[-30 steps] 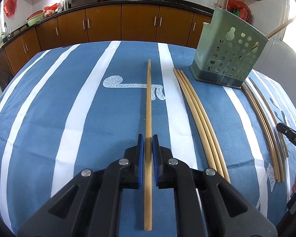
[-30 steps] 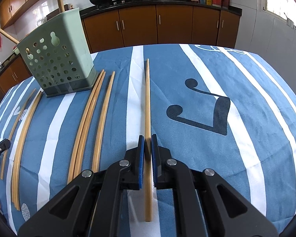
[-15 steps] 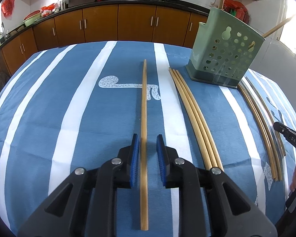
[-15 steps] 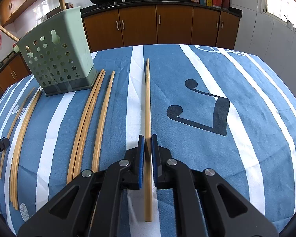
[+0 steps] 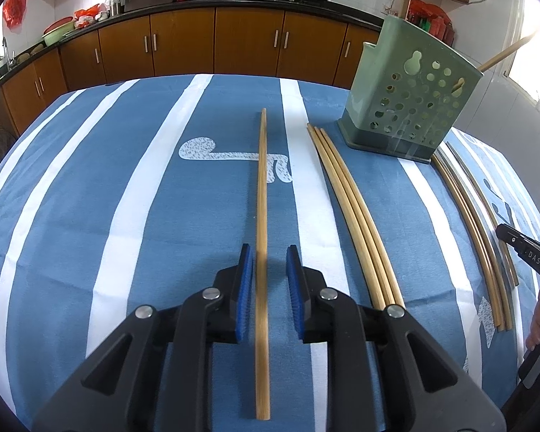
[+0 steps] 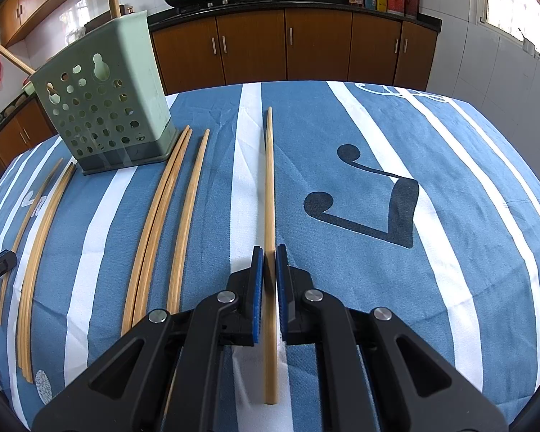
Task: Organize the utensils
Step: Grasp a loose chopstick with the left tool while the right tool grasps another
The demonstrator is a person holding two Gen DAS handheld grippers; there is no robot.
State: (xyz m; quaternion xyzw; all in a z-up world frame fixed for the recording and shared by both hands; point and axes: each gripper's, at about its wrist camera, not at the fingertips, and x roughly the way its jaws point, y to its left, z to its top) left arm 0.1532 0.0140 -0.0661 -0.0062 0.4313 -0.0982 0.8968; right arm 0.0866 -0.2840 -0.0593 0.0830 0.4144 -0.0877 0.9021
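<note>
Left gripper (image 5: 268,252) just opened around 1 chopstick (image 5: 261,194); right gripper (image 6: 269,252) clamps another chopstick (image 6: 269,180), its middle hidden.

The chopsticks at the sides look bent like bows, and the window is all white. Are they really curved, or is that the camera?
Left wrist view: fisheye lens; the centre chopstick looks straight, the side chopsticks bow outward, so likely distortion; the window is blown out by glare. Right wrist view: same bowing left of centre, dark corners, table edge curved.
</note>
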